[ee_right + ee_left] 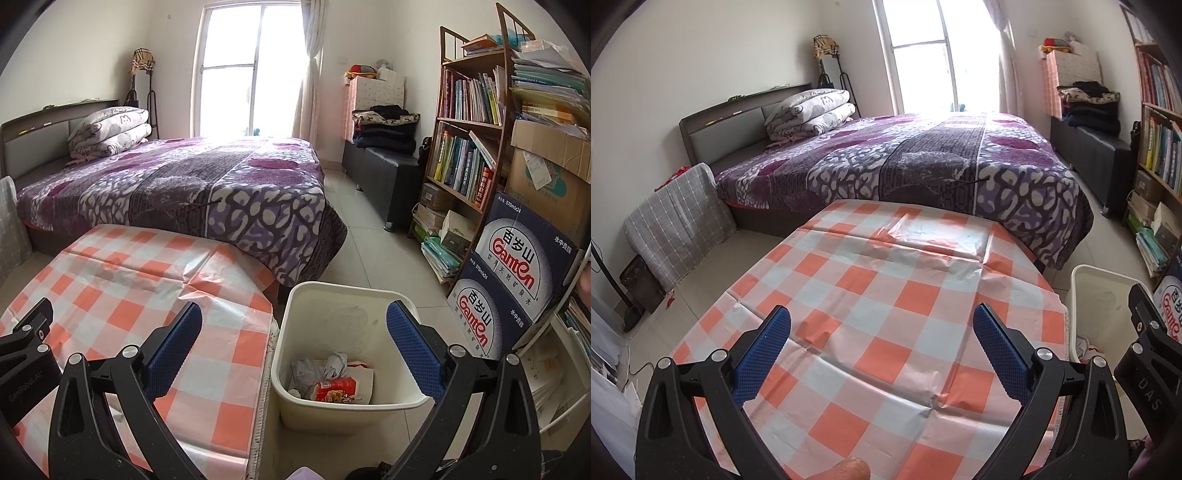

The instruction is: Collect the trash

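The left gripper (882,349) is held above the tabletop (871,295), which is covered by an orange, white and grey checked plastic cloth; its jaws are spread wide and nothing is held between them. No item is seen on the cloth in the left wrist view. The right gripper (294,345) is held over the cream plastic waste bin (295,406), which stands on the tiled floor just beside the right edge of the tabletop. Its jaws are likewise spread wide and nothing is gripped.

The trash is seen at the bottom of the bin: a red and white snack packet (337,389), a crumpled wad of paper (335,363) and a clear plastic wrapper (304,373), all lying together. Beyond the tabletop a bed (177,184) with a purple patterned blanket is seen, with a folded quilt (110,129) at its head. To the right of the bin, two blue Ganten water cartons (517,280) are stacked against a wooden bookshelf (469,147).
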### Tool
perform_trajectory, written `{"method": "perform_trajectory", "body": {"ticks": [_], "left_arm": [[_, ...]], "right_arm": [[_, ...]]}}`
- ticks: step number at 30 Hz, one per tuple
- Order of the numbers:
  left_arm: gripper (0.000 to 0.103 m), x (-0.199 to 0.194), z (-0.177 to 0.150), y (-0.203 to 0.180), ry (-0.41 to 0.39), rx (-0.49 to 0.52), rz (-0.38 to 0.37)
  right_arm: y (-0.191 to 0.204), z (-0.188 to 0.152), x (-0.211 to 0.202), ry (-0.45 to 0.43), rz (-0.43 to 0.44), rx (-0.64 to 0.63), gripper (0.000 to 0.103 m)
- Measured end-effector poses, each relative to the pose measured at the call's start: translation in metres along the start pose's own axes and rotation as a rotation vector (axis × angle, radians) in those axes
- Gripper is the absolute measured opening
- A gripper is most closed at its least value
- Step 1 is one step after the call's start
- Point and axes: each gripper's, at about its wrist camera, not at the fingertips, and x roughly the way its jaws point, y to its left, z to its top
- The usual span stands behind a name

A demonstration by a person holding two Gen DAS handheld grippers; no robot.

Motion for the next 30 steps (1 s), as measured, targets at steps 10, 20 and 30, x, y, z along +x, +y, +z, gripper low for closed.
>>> {"method": "perform_trajectory", "body": {"ticks": [10,20,30], "left_arm": [[0.096,0.0006,-0.0011,-0.0008,0.004,0.002,0.001],[0.096,0.0022,-0.0040,-0.0007,0.008,0.000,0.001],[0.096,0.0023,-0.0048,-0.0009,0.009,0.001,0.002]], "right_arm": [[0.0000,0.0003,0.0003,0.003,0.002,0.001,0.096],[-0.0001,0.0000,0.0000,0.006,0.003,0.001,0.096],[0.0003,0.0005,0.0004,0.010,0.004,-0.001,0.096]]}}
